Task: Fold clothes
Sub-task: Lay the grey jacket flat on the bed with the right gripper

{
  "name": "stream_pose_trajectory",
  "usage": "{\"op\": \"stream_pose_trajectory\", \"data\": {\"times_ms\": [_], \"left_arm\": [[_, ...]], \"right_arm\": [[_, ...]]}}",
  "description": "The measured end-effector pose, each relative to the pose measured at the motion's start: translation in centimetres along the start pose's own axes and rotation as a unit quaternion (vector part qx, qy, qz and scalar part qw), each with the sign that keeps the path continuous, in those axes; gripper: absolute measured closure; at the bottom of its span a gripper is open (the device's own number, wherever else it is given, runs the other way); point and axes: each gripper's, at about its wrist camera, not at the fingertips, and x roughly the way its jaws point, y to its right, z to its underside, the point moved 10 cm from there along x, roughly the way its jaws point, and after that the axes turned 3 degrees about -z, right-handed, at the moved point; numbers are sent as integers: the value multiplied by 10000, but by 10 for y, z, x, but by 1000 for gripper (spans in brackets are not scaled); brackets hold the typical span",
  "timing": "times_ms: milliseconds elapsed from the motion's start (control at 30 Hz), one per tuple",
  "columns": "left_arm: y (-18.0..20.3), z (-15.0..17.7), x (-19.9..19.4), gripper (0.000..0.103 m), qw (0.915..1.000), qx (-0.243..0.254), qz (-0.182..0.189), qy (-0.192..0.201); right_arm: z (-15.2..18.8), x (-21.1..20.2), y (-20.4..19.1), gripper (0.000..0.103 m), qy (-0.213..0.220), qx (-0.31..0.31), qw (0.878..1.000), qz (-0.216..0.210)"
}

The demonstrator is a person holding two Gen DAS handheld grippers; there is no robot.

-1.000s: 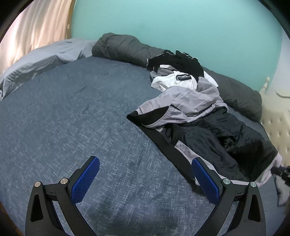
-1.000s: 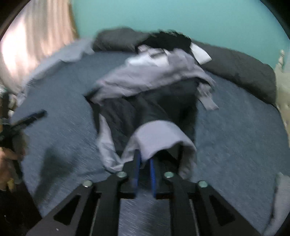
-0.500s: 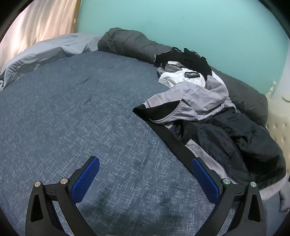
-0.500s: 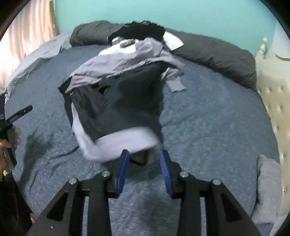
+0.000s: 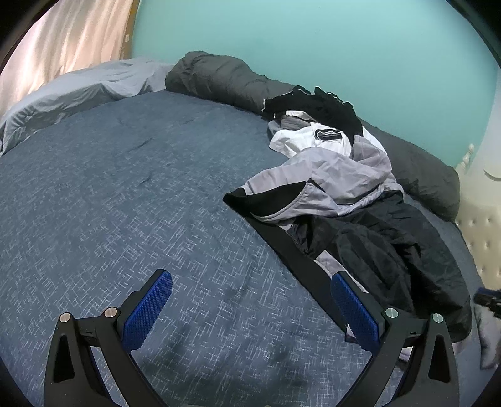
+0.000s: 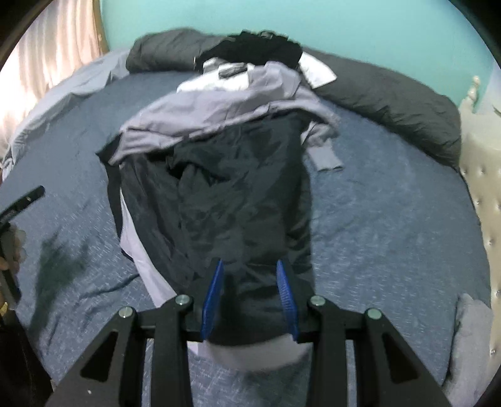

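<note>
While your right claw (image 6: 249,291) stands part-open over the jacket (image 6: 231,200) and the left (image 5: 250,310) gapes empty, grabbing bunched layers would fold creases in.

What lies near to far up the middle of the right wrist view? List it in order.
right tool → black and grey jacket → white garment → black garment → dark grey duvet roll → turquoise wall.
</note>
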Motion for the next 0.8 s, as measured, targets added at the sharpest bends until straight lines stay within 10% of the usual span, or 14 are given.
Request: {"op": "stream_pose_trajectory", "data": {"times_ms": [333,567,800], "left_arm": [[-1,-3,29,0,9998,172,5,-89],[-8,-1,40,0,9998,108,27,-149],[-13,2,44,0,9998,51,52,-196]], "right_arm": [[6,60,13,67,-640,-79,9971,396],[-63,28,-10,67,218,-139,9995,180],[-115,62,-78,66,190,-959,9947,-327]]}}
